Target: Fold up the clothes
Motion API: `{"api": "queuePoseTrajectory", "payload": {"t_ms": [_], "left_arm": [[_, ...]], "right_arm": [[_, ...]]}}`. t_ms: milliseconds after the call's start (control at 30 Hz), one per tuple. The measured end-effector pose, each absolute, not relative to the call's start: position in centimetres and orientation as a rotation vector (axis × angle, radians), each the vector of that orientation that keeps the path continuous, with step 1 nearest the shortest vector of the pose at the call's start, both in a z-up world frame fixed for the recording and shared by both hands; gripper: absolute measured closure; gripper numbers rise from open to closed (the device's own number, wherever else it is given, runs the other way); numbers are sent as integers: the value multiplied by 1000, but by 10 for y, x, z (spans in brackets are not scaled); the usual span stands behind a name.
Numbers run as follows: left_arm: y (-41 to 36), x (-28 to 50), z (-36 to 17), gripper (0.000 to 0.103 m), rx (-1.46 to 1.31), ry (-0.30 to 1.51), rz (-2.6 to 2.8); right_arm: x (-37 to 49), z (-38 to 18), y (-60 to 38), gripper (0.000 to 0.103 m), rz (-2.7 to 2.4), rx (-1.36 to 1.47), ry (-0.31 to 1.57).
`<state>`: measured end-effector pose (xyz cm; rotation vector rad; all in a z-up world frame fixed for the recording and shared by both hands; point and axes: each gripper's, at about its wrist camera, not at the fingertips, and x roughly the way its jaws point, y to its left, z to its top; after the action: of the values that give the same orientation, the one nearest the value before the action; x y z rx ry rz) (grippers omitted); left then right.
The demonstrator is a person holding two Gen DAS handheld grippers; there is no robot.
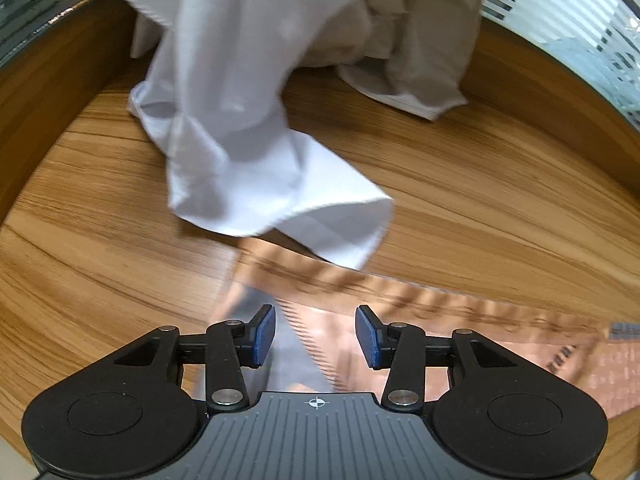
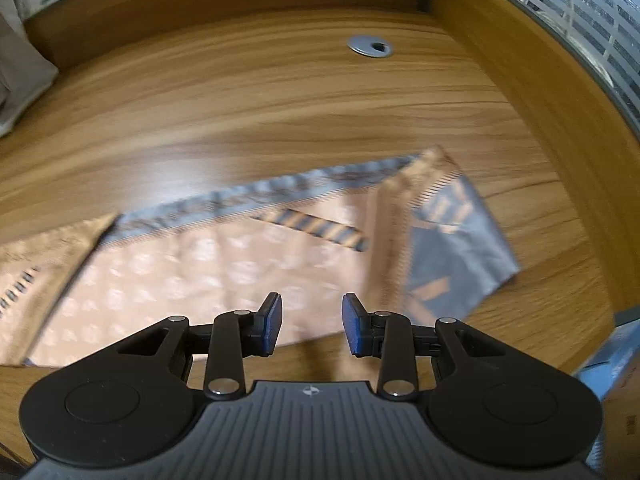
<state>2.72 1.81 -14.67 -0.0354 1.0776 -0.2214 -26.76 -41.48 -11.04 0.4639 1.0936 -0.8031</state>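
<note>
Garment (image 2: pixel 248 256): tan-and-grey, lies flat on surface (image 2: pixel 280 100), centre of right view, blurred.
Pile (image 1: pixel 280 60): white and beige, upper left view.
Left fingers (image 1: pixel 264 334): apart, empty.
Right fingers (image 2: pixel 272 322): apart, empty.
Tip: grip edges squarely, I'd judge.

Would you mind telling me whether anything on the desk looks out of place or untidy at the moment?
Yes: a white garment and a beige garment lie crumpled in a heap at the back of the wooden desk, unfolded. The patterned tan cloth lies fairly flat but askew to the desk edge. Nothing looks spilled or damaged.
</note>
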Motion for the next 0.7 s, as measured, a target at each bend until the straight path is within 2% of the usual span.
{"api": "queuePoseTrajectory", "payload": {"t_ms": [100, 500, 533, 567, 667, 700], "left_arm": [[1, 19, -147, 50, -42, 1083, -243], [-40, -5, -144, 50, -41, 1082, -262], [-41, -5, -144, 50, -39, 1083, -263], [-41, -6, -144, 50, -38, 1085, -263], [-43, -8, -145, 50, -34, 1089, -266], [-43, -8, -146, 50, -32, 1091, -267]], "right_arm": [[-278, -115, -424, 65, -791, 458, 1119], [-293, -128, -420, 66, -655, 449, 1189], [-294, -129, -420, 70, -642, 448, 1195], [-294, -131, -417, 79, -634, 436, 1206], [-296, -134, -416, 98, -637, 436, 1212], [-297, -134, -417, 101, -642, 446, 1207]]}}
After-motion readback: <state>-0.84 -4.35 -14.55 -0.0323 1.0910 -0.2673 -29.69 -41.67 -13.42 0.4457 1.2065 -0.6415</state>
